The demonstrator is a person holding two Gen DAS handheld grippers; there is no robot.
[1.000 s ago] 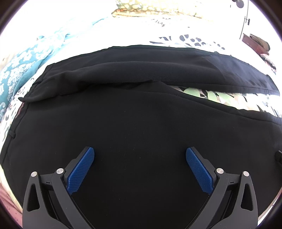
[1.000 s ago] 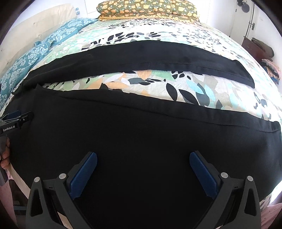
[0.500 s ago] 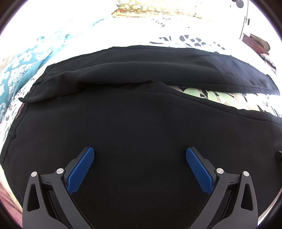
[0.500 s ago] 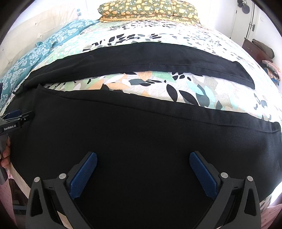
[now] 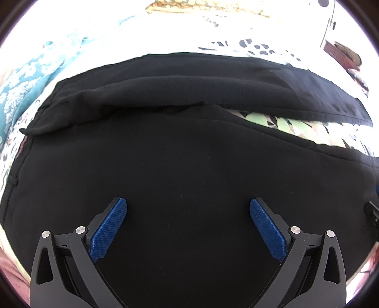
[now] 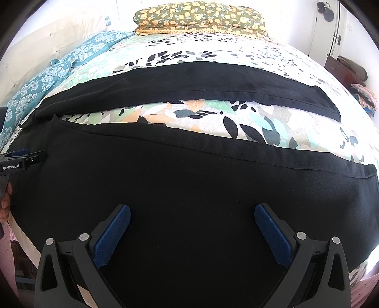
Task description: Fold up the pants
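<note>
Black pants [image 6: 189, 180] lie spread flat on a bed [image 6: 248, 59], their two legs running left to right and parting into a narrow wedge where the leaf-print bedspread [image 6: 213, 116] shows through. The near leg fills the lower half of both views and reaches close to the bed's near edge; its hem ends in a straight stitched line at the right [image 6: 374, 175], and the far leg's hem is cut off in a slanted corner further back. Beyond the far leg the bedspread lies bare up to a yellow-flowered pillow [image 6: 201, 19] at the far edge, with teal patterned pillows [image 6: 59, 73] along the left side — plenty of open cover there. The cloth is matte, smooth and soft, with a rolled fold along the waist end in the left view [image 5: 94, 104]. The left tool [image 5: 188, 213] hangs over the seat part of the pants near the waist, its ribbed blue pads [image 5: 109, 229] spread wide and gripping nothing; whether they touch the cloth cannot be told. The right tool [image 6: 191, 222] hangs over the near leg further toward the hem, likewise wide apart and empty. At the left edge of the right view the side of the left tool shows above the cloth, with the person's fingers [image 6: 6, 208] on its handle.
</note>
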